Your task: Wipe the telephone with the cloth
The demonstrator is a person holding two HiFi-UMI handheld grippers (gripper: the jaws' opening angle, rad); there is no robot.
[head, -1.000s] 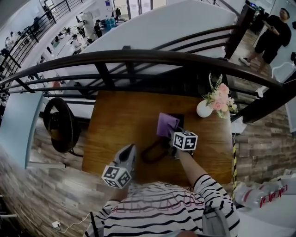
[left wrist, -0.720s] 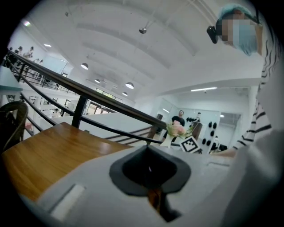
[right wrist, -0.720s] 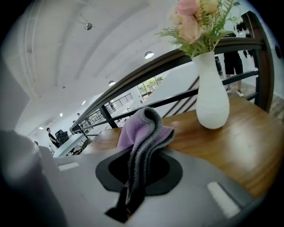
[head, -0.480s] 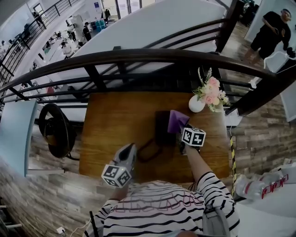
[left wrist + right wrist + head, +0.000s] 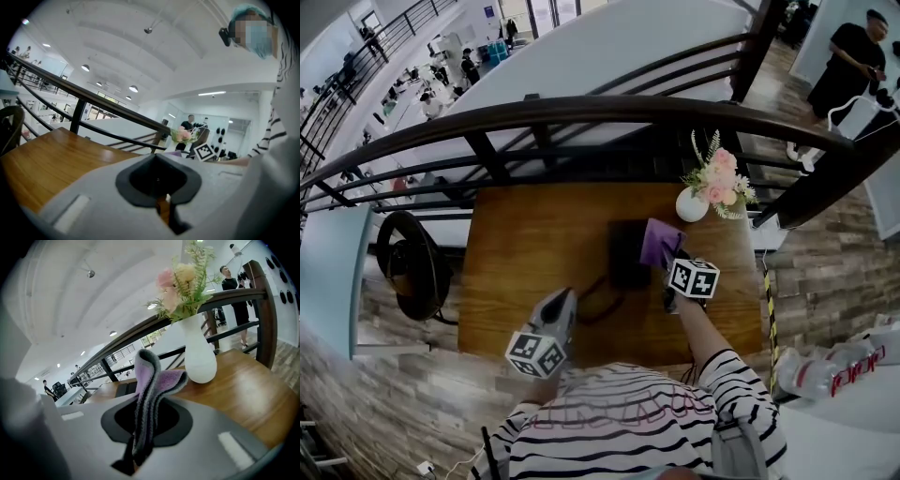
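The dark telephone [image 5: 627, 253] lies flat on the wooden table [image 5: 534, 244], its cord [image 5: 598, 298] looping toward me. My right gripper [image 5: 667, 263] is shut on a purple cloth [image 5: 659, 241], which hangs at the telephone's right edge. In the right gripper view the cloth [image 5: 151, 380] stands folded up out of the shut jaws, and the telephone [image 5: 123, 389] shows as a dark slab behind it. My left gripper [image 5: 563, 302] is held near the table's front edge, left of the cord, shut and empty, and it touches nothing.
A white vase of pink flowers [image 5: 694, 202] stands at the table's back right, close to the cloth. A dark railing [image 5: 581, 117] runs just behind the table. A black chair [image 5: 411, 262] sits to the left. A person [image 5: 848, 66] stands far right.
My right gripper has carried the cloth to the right, from over the telephone's middle to its right edge. The left gripper has stayed put.
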